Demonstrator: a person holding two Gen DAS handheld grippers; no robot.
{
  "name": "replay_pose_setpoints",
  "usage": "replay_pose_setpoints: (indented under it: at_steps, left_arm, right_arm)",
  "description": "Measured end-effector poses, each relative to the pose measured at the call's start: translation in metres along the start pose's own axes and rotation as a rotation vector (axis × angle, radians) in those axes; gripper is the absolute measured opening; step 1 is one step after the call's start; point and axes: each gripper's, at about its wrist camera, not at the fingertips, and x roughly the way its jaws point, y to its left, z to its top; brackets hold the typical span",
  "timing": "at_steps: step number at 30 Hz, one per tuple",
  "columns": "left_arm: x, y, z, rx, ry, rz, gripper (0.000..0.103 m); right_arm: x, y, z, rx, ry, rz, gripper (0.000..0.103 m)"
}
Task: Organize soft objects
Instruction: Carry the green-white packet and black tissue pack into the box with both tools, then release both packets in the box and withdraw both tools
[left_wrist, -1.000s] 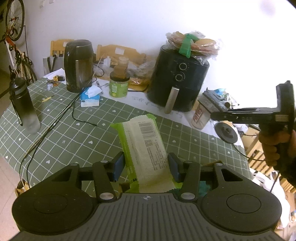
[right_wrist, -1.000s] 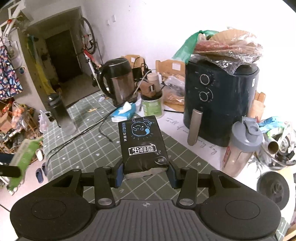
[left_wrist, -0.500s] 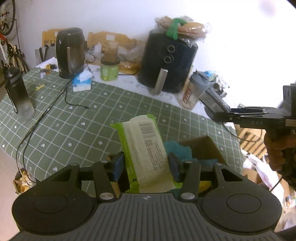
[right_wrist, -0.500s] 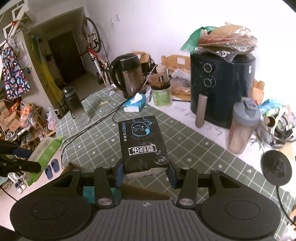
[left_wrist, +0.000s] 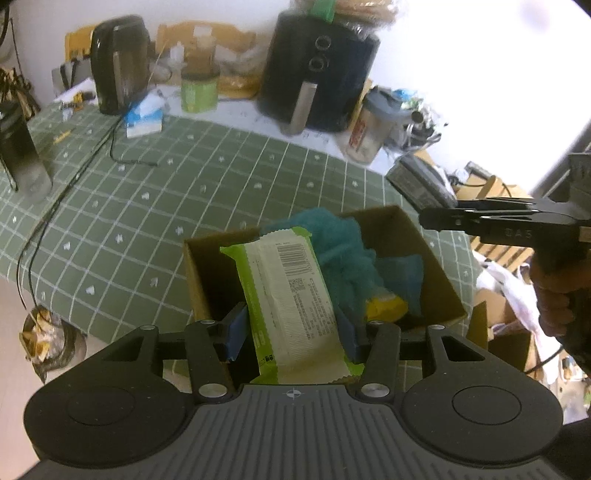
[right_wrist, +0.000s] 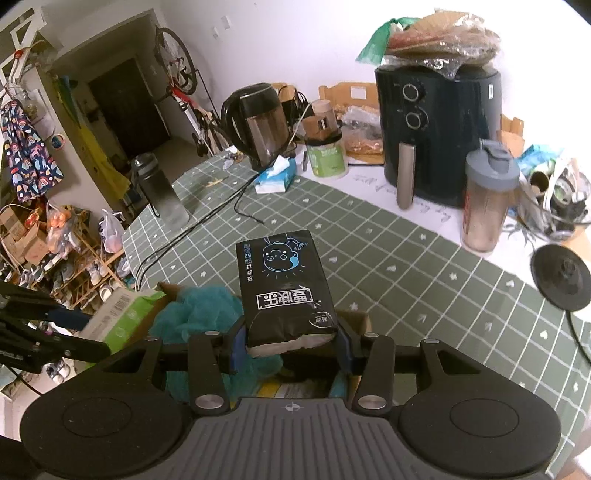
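The left tool (left_wrist: 291, 328) pinches a green-and-white wipes pack (left_wrist: 291, 295) between its blue pads, the pack tilting forward over an open cardboard box (left_wrist: 436, 266) that sits at the near edge of the surface (left_wrist: 166, 206). Inside the box lie a teal mesh bath pouf (left_wrist: 343, 251), a blue cloth (left_wrist: 402, 273) and a yellow item (left_wrist: 386, 308), all packed against one another. The right tool (right_wrist: 290, 341) clamps a black tissue pack (right_wrist: 284, 280) printed with a blue cartoon face, held above the same box, whose pouf shows just below it. In the left wrist view the right tool appears at the far right, gripped by the person's right hand (left_wrist: 557, 295); in the right wrist view the left tool and its green pack enter from the lower left. The surface wears a green grid-patterned cloth, with a thin black cable (right_wrist: 207, 221) running across it. Toward the wall stand a black air fryer (right_wrist: 439, 136) topped with bagged flatbreads, a grey-lidded shaker bottle (right_wrist: 487, 199), a dark electric kettle (right_wrist: 258, 122), a green tub (right_wrist: 327, 160), a blue tissue pack (right_wrist: 275, 177) and a dark water bottle (right_wrist: 159, 190).
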Motion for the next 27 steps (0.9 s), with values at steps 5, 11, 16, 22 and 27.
replay_pose_setpoints:
  at_steps: [5, 11, 16, 22, 27]
  left_arm:
    - [0.017, 0.007, -0.005, -0.063, 0.059, 0.009, 0.050]
    - [0.023, 0.018, -0.005, -0.144, 0.094, 0.041, 0.065]
    - [0.016, 0.017, -0.005, -0.139, 0.081, 0.059, 0.074]
    - [0.012, 0.018, -0.004, -0.146, 0.067, 0.089, 0.079]
    - [0.010, 0.018, -0.004, -0.144, 0.055, 0.108, 0.086]
  right_arm:
    - [0.003, 0.002, -0.010, 0.025, 0.030, -0.011, 0.050]
    - [0.008, 0.006, -0.021, 0.048, 0.083, -0.044, 0.050]
    - [0.008, 0.008, -0.023, 0.077, 0.099, -0.068, 0.050]
    - [0.003, 0.015, -0.016, 0.105, 0.091, -0.062, 0.050]
    - [0.016, 0.015, -0.017, 0.191, 0.169, -0.038, 0.066]
